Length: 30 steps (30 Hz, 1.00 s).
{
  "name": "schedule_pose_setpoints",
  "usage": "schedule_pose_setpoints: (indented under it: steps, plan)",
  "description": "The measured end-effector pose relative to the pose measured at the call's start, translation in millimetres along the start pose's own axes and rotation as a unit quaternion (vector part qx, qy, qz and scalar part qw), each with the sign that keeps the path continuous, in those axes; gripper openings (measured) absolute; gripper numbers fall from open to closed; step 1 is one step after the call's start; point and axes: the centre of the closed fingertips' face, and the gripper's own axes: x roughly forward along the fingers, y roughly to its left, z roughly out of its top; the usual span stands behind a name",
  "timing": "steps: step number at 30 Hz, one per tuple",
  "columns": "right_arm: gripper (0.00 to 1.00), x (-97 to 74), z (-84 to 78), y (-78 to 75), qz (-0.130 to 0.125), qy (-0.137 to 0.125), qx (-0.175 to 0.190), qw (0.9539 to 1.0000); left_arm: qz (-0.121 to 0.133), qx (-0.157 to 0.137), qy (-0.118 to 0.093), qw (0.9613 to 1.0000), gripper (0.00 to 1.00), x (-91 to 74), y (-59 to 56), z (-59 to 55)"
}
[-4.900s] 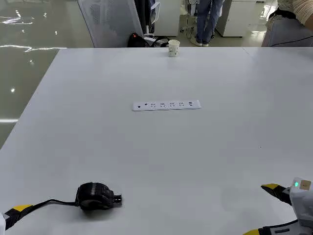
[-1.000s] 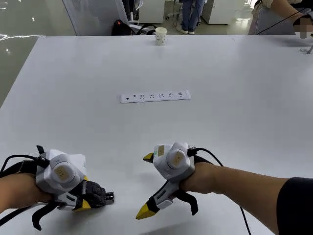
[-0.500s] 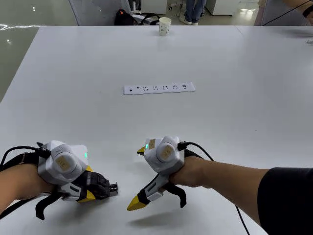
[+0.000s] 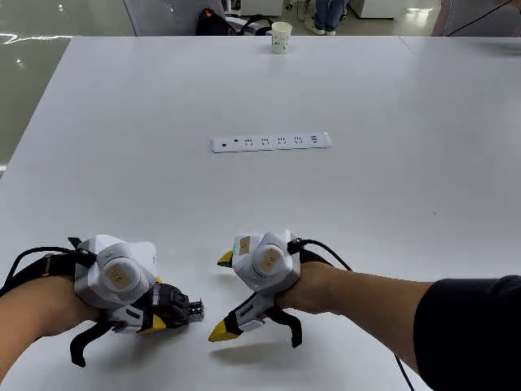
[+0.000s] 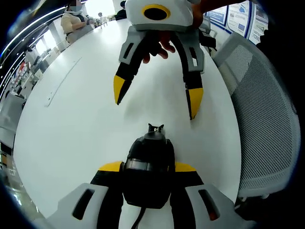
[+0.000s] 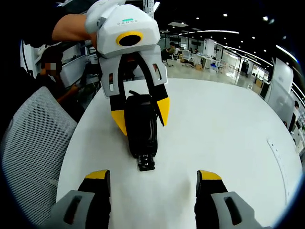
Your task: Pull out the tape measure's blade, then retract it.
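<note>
Tape measure (image 4: 175,309): black case, lying on the white surface (image 4: 366,163) near its front edge, at the lower left of the head view. Blade not drawn; the metal end hook (image 6: 146,163) sits at the mouth of the case.

Left claw (image 4: 156,305): closed onto the case from both sides, its yellow tips pressed against the flanks. The left gripper view shows the case (image 5: 148,167) wedged between the two tips, hook end pointing away from the hand.

Right claw (image 4: 221,296): jaws spread wide, nothing held. It faces the left claw head on. In the right gripper view the hook lies just ahead of the gap between the two yellow tips, close to them but not touching. Both tips rest low, near the surface; cannot tell whether they touch it.

Also on the surface: white power strip (image 4: 271,142), near the middle and well apart from both claws; paper cup (image 4: 282,37), upright at the far edge.

A grey mesh chair (image 5: 267,109) stands beside the front edge of the surface.
</note>
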Motion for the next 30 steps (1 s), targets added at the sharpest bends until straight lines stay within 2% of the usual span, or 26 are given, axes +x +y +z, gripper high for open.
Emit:
schedule_pose_setpoints:
  steps: [2,4,7,9,10,12,19,24,28,30]
  plan:
    - [0.67,2.4,1.0,0.0,0.003,0.000,-0.006,1.0000,-0.001,-0.002,-0.001,1.0000,0.32,0.1,0.4,-0.1]
    - [0.56,5.4,3.3,1.9,0.008,0.001,-0.007,0.9999,-0.001,-0.005,-0.002,1.0000,0.32,-0.1,0.4,-0.2]
    - [0.49,10.4,7.2,5.9,0.015,-0.001,-0.011,0.9998,0.002,-0.006,-0.002,1.0000,0.32,-0.4,0.0,0.1]
    - [0.41,14.3,11.0,12.1,0.031,-0.003,0.007,0.9995,0.004,-0.008,-0.004,1.0000,0.32,-0.6,0.2,0.1]
    - [0.35,16.2,12.5,12.5,0.033,-0.004,0.006,0.9994,0.004,-0.009,-0.004,0.9999,0.32,-0.6,0.4,0.1]
    - [0.30,20.9,14.2,13.6,0.032,-0.001,-0.004,0.9995,0.005,-0.010,-0.005,0.9999,0.32,-0.6,0.5,-0.1]
    - [0.22,26.5,5.6,11.9,0.035,0.022,-0.022,0.9989,0.005,-0.012,-0.005,0.9999,0.32,-0.4,0.7,-0.4]
    - [0.19,29.2,6.2,10.8,0.036,0.022,-0.028,0.9987,0.005,-0.013,-0.004,0.9999,0.32,-0.3,0.7,-0.3]
    - [0.13,35.1,7.5,11.5,0.029,0.024,-0.036,0.9986,0.006,-0.015,-0.004,0.9999,0.32,-0.3,0.8,-0.4]
    - [0.13,38.1,7.2,10.6,0.024,0.024,-0.038,0.9987,0.006,-0.015,-0.005,0.9999,0.32,-0.4,0.7,-0.2]
